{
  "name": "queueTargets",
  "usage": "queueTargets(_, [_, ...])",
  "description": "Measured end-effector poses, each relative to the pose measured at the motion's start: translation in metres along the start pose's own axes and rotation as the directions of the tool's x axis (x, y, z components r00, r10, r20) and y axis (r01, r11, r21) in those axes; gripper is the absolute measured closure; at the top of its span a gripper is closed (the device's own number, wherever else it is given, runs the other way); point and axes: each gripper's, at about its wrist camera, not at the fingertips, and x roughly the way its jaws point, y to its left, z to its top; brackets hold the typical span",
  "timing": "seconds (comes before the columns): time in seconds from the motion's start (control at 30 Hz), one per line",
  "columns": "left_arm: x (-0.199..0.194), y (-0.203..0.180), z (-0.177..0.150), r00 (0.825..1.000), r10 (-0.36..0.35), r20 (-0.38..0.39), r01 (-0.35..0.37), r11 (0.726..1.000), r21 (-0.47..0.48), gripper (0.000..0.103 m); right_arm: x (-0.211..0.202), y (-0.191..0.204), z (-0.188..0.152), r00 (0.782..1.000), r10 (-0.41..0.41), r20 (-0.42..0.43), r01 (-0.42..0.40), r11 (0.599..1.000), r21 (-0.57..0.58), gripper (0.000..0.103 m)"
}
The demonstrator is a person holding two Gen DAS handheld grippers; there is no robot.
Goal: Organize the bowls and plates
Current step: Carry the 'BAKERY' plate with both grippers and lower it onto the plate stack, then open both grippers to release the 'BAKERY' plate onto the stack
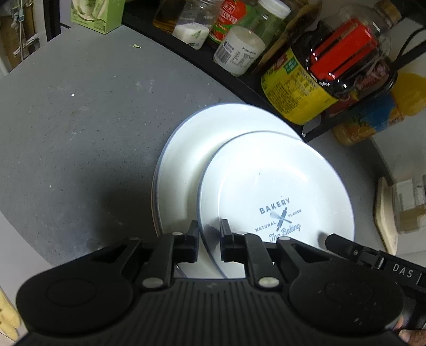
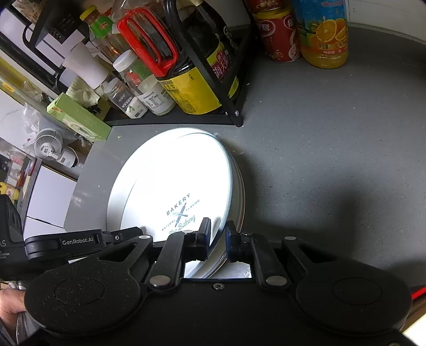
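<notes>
1. The grey desk (image 1: 66, 127) fills the frame.
2. The lower plate (image 1: 186, 159) lies centre, beneath the tilted bakery plate (image 1: 279, 186).
3. Left gripper (image 1: 209, 241) and right gripper (image 2: 218, 243): jaws narrowly parted, straddling its rim; lower it level and centred.

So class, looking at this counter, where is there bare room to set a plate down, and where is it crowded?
Bare grey counter lies left of the plate stack, up to the green box. More lies right of the stack, in front of the orange juice bottle and red can. Behind the stack, the black rack of bottles and jars is crowded.
</notes>
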Motion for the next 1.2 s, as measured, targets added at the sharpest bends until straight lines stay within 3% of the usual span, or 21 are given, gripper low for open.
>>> queueTargets(0.2, [-0.002, -0.001, 0.008, 0.999, 0.024, -0.021, -0.024, 1.0, 0.013, 0.089, 0.001, 0.0, 0.0, 1.0, -0.01, -0.007, 0.01, 1.0, 0.0, 0.094])
queueTargets(0.37, [-0.021, -0.005, 0.018, 0.999, 0.037, 0.026, -0.038, 0.998, 0.047, 0.057, 0.002, 0.003, 0.0, 1.0, -0.023, -0.009, 0.023, 1.0, -0.007, 0.094])
queueTargets(0.53, [-0.033, -0.006, 0.025, 0.994, 0.079, 0.082, -0.085, 0.994, 0.067, 0.049, 0.002, 0.005, 0.0, 0.999, -0.033, -0.01, 0.033, 0.999, -0.015, 0.094])
queueTargets(0.97, [-0.008, 0.002, 0.024, 0.997, 0.077, 0.031, -0.079, 0.995, 0.058, 0.049, 0.006, 0.003, -0.001, 0.998, -0.059, -0.028, 0.059, 0.998, -0.014, 0.094])
queueTargets(1.2, [-0.004, 0.01, 0.026, 0.997, 0.068, 0.028, -0.069, 0.997, 0.032, 0.061, 0.01, 0.001, 0.001, 0.998, -0.055, -0.036, 0.055, 0.998, 0.002, 0.093])
